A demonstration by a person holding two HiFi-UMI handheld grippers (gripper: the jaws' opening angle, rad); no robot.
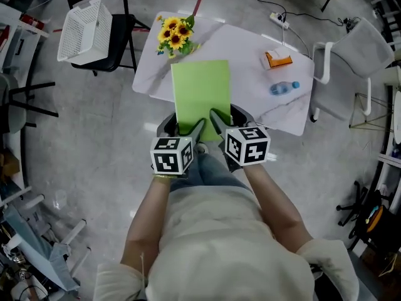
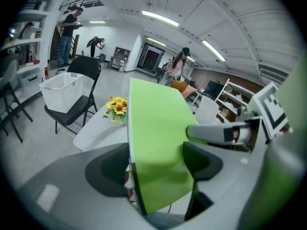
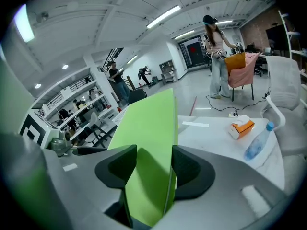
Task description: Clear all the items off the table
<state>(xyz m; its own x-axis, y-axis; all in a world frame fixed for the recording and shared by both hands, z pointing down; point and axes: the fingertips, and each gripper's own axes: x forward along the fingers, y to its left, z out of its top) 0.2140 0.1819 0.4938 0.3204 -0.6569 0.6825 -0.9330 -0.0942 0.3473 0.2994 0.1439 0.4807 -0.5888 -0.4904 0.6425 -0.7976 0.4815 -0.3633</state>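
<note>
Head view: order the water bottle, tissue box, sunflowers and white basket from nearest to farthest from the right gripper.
1. Water bottle, on the table, right of the right gripper.
2. Tissue box, just behind the bottle; a narrow margin.
3. Sunflowers, table's far left corner.
4. White basket, on the chair farther left.
</note>
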